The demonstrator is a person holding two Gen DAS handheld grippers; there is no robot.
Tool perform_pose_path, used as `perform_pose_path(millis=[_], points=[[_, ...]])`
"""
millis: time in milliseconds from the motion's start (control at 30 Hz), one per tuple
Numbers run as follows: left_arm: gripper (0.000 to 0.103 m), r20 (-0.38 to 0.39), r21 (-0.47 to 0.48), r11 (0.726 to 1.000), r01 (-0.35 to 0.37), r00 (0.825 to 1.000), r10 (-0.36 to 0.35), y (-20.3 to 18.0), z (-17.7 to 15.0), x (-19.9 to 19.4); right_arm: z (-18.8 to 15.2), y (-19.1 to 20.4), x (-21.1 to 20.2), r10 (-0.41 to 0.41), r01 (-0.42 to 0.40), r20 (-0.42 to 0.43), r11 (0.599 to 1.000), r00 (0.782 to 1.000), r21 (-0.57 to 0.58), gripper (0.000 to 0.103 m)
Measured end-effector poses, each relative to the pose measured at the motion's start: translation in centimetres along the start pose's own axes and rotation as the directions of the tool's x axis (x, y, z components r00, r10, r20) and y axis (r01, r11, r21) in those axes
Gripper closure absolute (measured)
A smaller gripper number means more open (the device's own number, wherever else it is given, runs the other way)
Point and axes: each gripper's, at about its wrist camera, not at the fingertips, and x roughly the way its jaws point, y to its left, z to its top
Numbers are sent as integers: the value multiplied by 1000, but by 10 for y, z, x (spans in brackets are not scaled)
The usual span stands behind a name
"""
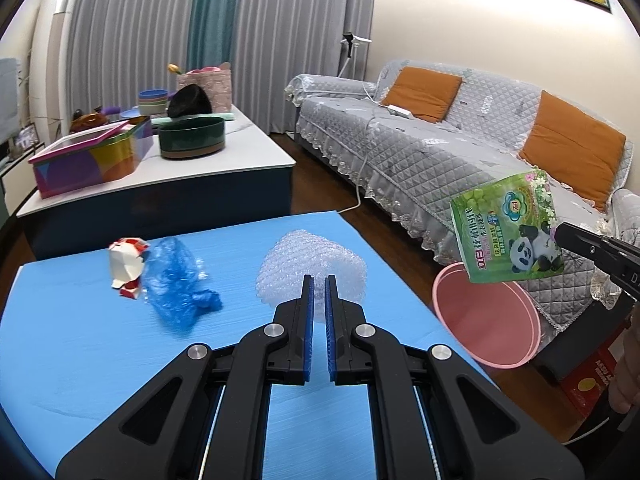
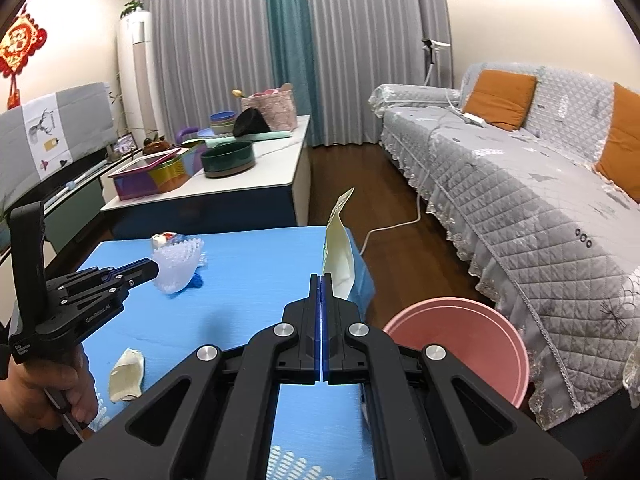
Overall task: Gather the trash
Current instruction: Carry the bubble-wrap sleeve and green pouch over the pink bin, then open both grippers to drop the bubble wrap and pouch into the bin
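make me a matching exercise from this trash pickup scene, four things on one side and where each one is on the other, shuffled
Things:
1. green panda-print packet
2. clear bubble wrap wad
3. round pink plastic bin
4. crumpled blue plastic bag

Places:
A. lying loose on the blue table mat
B. on the floor beside the table
C. held in the air by the right gripper
D. between the fingers of the left gripper

Pairs: 1-C, 2-D, 3-B, 4-A

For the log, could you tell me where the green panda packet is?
The green panda packet is held in the right tongs, off the blue table's right edge, above the pink bin.
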Motion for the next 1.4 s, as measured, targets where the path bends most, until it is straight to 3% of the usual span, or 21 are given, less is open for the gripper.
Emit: perform_pose_path(millis=[867,1400], points=[[98,-10,51,986,159,987,-159,-84,5,36,-16,-81,-21,-168,168,-6,981,986,98,103],[98,-42,157,958,239,971,-235,-152,7,48,-22,-112,-25,-225,226,-20,964,974,138,103]])
